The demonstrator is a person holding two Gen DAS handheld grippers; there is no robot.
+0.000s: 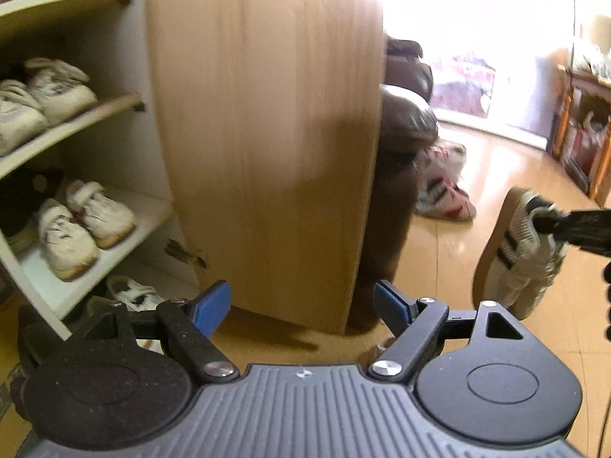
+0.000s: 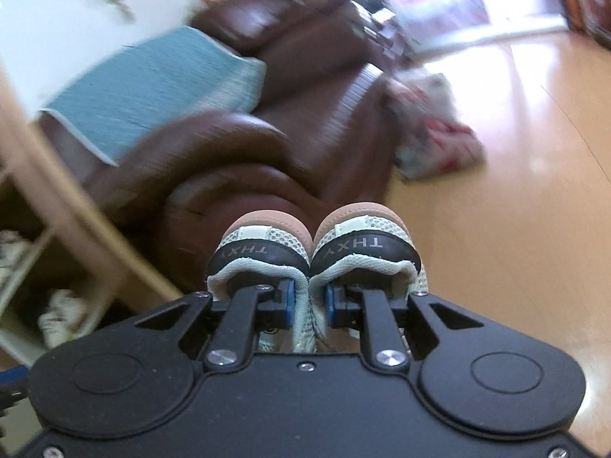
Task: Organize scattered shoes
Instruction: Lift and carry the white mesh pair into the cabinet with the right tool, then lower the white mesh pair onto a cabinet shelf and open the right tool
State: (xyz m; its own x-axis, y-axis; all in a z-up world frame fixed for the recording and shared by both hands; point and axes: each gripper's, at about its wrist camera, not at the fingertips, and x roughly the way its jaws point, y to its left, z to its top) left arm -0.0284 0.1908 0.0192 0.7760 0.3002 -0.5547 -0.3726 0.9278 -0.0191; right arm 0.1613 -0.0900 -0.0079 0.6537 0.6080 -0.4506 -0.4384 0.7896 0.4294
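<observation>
My right gripper (image 2: 308, 303) is shut on a pair of white mesh sneakers (image 2: 362, 242) with black heel tabs, pinching their inner heel walls together; the pair hangs above the floor. In the left wrist view the same sneakers (image 1: 515, 252) hang at the right, soles facing left, held by the right gripper (image 1: 544, 215). My left gripper (image 1: 303, 307) is open with nothing between its blue pads, facing the open wooden door (image 1: 267, 133) of the shoe cabinet (image 1: 152, 152). White sneakers (image 1: 82, 221) fill its shelves, and another white pair (image 1: 42, 95) sits higher up.
A brown leather sofa (image 2: 305, 114) with a teal blanket (image 2: 152, 87) stands behind the cabinet door. A red-and-white plastic bag (image 1: 443, 187) lies on the wooden floor (image 1: 496, 160). One white shoe (image 1: 133, 292) lies at the cabinet's bottom. Furniture (image 1: 584, 133) lines the far right wall.
</observation>
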